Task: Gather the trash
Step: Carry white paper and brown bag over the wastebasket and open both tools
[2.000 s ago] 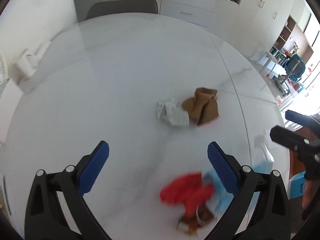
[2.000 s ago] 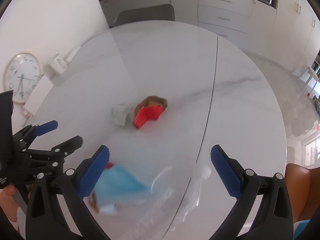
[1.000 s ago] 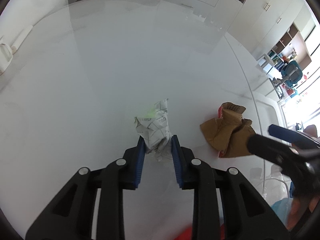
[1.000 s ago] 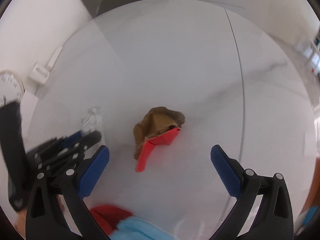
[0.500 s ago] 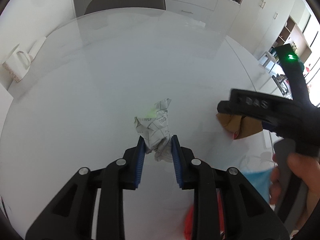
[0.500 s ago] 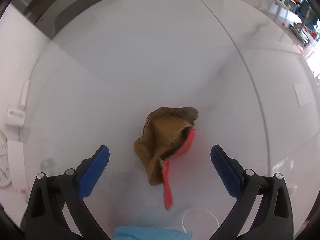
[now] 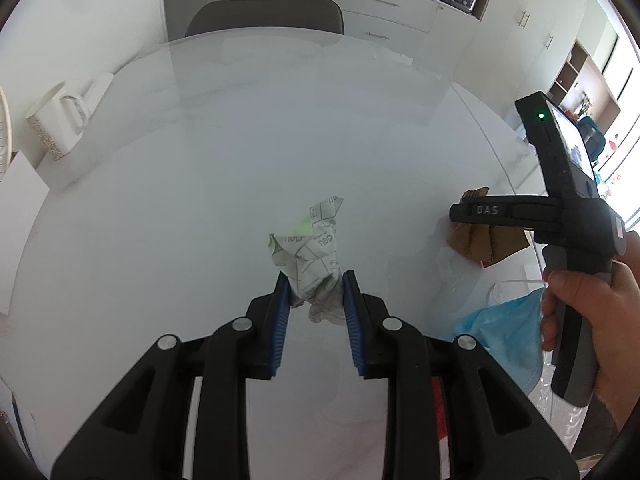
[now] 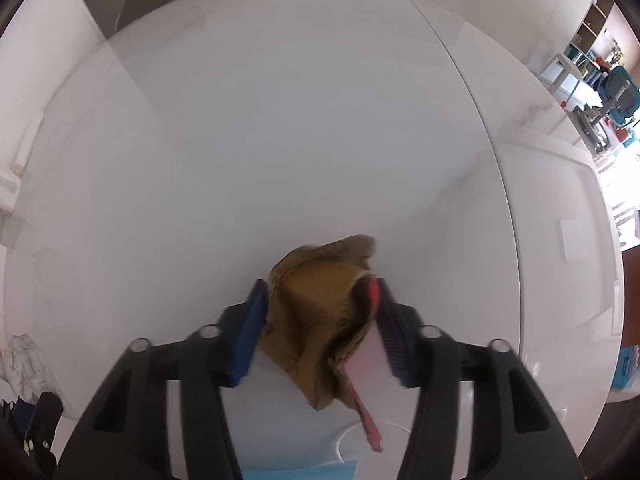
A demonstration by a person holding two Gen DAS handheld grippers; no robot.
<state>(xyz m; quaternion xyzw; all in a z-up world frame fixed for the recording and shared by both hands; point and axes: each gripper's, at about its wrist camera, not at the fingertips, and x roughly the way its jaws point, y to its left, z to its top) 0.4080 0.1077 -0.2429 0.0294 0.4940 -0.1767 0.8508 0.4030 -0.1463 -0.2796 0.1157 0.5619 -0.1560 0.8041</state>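
Note:
My left gripper (image 7: pixel 313 284) is shut on a crumpled white printed paper (image 7: pixel 310 246) and holds it over the white round table (image 7: pixel 200 184). My right gripper (image 8: pixel 320 300) has closed around a crumpled brown paper bag with a red inner side (image 8: pixel 320 304); its blue pads press both sides of the bag. In the left wrist view the right gripper's body (image 7: pixel 560 216) stands over the brown bag (image 7: pixel 484 240) at the right. The white paper also shows at the lower left of the right wrist view (image 8: pixel 22 360).
A light blue face mask (image 7: pixel 508 336) lies at the table's near right edge beside clear plastic. A white mug (image 7: pixel 60 120) lies at the far left. A grey chair (image 7: pixel 264 16) stands behind the table, with cabinets beyond.
My right gripper moved in over the brown bag and shut on it. My left gripper stays shut on the white paper and has lifted slightly.

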